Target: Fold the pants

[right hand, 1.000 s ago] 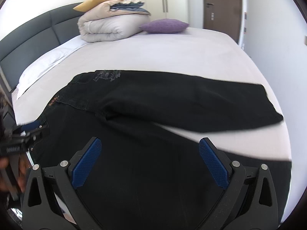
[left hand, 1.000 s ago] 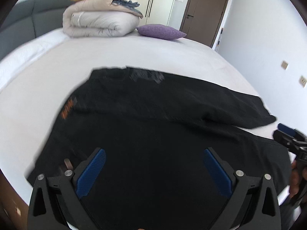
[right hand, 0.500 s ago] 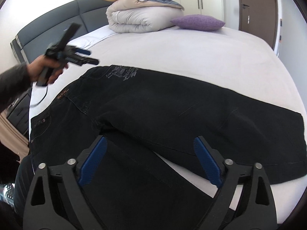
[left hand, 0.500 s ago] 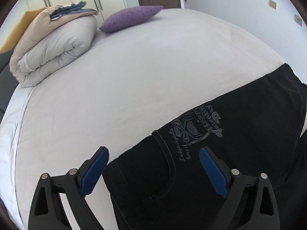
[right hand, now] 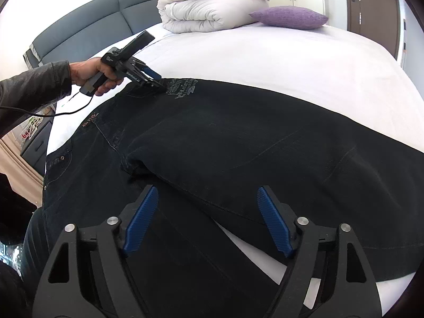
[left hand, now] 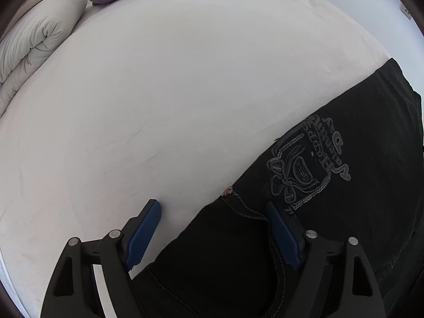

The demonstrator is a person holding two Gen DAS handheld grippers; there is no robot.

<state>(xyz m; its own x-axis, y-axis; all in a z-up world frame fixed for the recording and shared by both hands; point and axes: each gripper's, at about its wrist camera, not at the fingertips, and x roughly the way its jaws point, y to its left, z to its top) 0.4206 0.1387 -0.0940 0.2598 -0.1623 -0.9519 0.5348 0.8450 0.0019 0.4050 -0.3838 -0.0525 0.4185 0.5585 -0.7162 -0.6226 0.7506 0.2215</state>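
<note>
Black pants lie spread on the white bed, waist to the left, legs to the right. My left gripper is open, low over the far waist corner by the grey embroidered pocket design; one finger is over the sheet, the other over the fabric. It also shows in the right wrist view, held in a hand at that corner. My right gripper is open and empty, above the crotch area where the upper leg overlaps the lower leg.
A folded duvet and a purple pillow sit at the head of the bed by the grey headboard. A dark nightstand stands at the left. The person's sleeve reaches in from the left.
My left gripper has dropped closer to the waist corner by the embroidered pocket. My right gripper has moved lower and nearer the crotch. Both stay open.
</note>
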